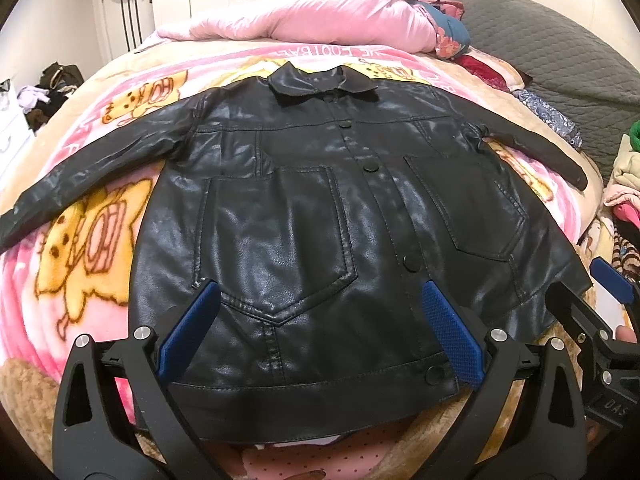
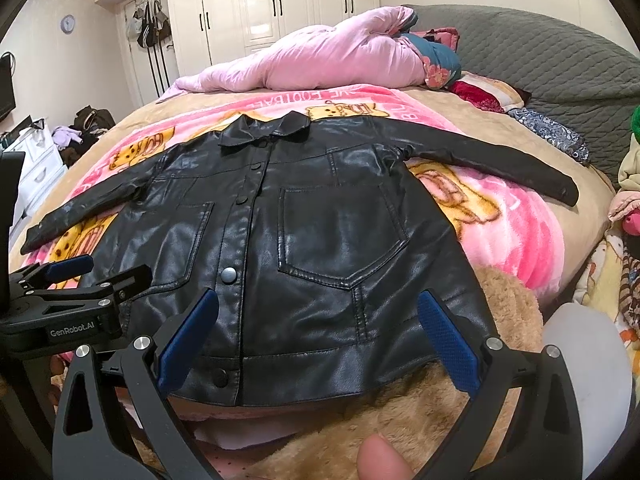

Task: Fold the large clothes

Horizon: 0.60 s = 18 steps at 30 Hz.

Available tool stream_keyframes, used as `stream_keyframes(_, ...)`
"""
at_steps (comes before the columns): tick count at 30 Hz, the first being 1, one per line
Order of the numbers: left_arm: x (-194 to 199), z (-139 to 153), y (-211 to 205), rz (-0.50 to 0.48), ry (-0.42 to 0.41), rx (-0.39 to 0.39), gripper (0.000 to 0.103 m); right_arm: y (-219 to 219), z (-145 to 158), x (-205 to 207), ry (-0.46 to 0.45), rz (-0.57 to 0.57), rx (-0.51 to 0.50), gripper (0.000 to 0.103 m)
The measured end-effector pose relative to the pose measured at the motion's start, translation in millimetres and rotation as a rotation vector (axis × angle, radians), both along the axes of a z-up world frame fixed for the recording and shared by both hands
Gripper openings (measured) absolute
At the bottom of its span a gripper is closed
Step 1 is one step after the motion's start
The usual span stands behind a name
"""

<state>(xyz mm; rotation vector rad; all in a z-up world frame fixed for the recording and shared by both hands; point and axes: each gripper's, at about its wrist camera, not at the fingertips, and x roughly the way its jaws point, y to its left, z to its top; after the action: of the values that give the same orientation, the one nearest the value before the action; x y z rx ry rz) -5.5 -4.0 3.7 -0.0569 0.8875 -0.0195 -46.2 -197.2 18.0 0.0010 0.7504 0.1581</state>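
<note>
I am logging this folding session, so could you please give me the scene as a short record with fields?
garment: black leather jacket, front up, buttoned, collar away from the cameras
sleeves: both spread outward, left sleeve, right sleeve
surface: pink cartoon blanket on a bed
fold state: none yet, lying flat
left gripper: open, above the hem, holding nothing
right gripper: open, above the hem, holding nothing
background: pink quilt, white wardrobe
</note>
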Motion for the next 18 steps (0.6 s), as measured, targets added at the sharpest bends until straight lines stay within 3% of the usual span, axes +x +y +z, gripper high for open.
stream_keyframes(18,0.0,-1.2,1.4,0.001,-0.002,0.006,0.094,2.9,-2.9,-1.5,0.005,0.003,0.003,0.099)
